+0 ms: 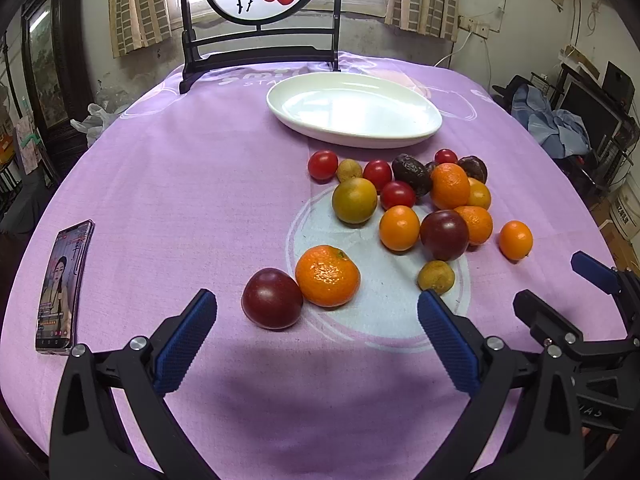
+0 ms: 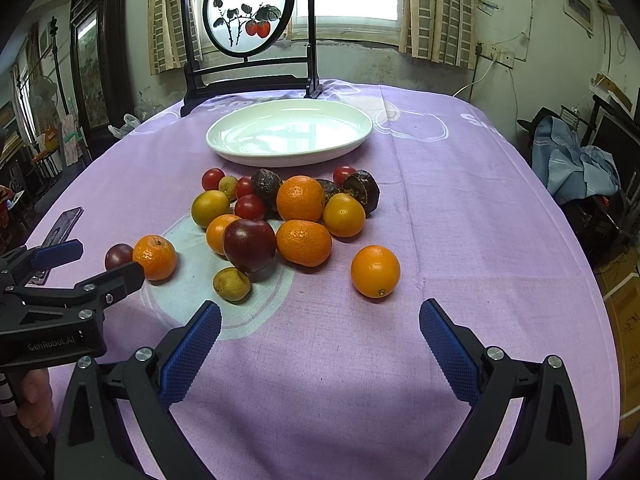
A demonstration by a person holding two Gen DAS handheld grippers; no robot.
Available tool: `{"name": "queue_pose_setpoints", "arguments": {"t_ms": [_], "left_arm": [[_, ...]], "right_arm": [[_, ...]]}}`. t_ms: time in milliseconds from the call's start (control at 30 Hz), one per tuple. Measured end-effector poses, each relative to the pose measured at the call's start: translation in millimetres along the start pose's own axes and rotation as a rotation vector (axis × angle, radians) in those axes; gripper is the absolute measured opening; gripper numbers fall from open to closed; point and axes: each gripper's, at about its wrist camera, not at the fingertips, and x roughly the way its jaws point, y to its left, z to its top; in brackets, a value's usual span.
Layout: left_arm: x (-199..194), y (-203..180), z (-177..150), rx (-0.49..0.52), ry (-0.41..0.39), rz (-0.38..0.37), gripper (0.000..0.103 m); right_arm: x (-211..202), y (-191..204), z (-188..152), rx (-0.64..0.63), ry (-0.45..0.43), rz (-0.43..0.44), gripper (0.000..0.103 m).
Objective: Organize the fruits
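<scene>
A round table draped in a lilac printed cloth (image 1: 180, 184) carried a heap of mixed fruit just in front of a shallow white oval ceramic plate (image 1: 354, 110), which held nothing. The left gripper (image 1: 316, 312) hovered low over the cloth with its blue ribbed fingers (image 1: 186, 332) spread wide and nothing between them; directly ahead of it lay a dark purple plum (image 1: 272, 298) touching a bright orange mandarin (image 1: 327, 276), the two set a little apart from the main pile. The right gripper (image 2: 320, 320) was likewise wide apart and empty, and near its front sat a lone smooth orange kumquat-like fruit (image 2: 375, 271), separate from the rest. The main pile (image 2: 280, 212) mixed red cherry tomatoes, greenish-yellow citrus, more mandarins, a second dark plum and wrinkled brown passion fruits, most touching one another. A small dull yellow-green fruit (image 2: 232, 284) rested just beside the second plum. A smartphone with a lit screen (image 1: 60, 284) lay flat near the table's left edge. Behind the plate stood a dark wooden frame holding a round painted screen of red persimmons (image 2: 248, 8), upright before a curtained window.
</scene>
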Motion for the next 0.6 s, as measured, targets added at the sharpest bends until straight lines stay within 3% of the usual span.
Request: {"name": "queue_pose_setpoints", "arguments": {"t_ms": [600], "left_arm": [[-1.1, 0.7, -1.2, -0.002, 0.008, 0.009, 0.099]], "right_arm": [[-1.9, -1.0, 0.5, 0.001, -0.001, 0.002, 0.1]]}}
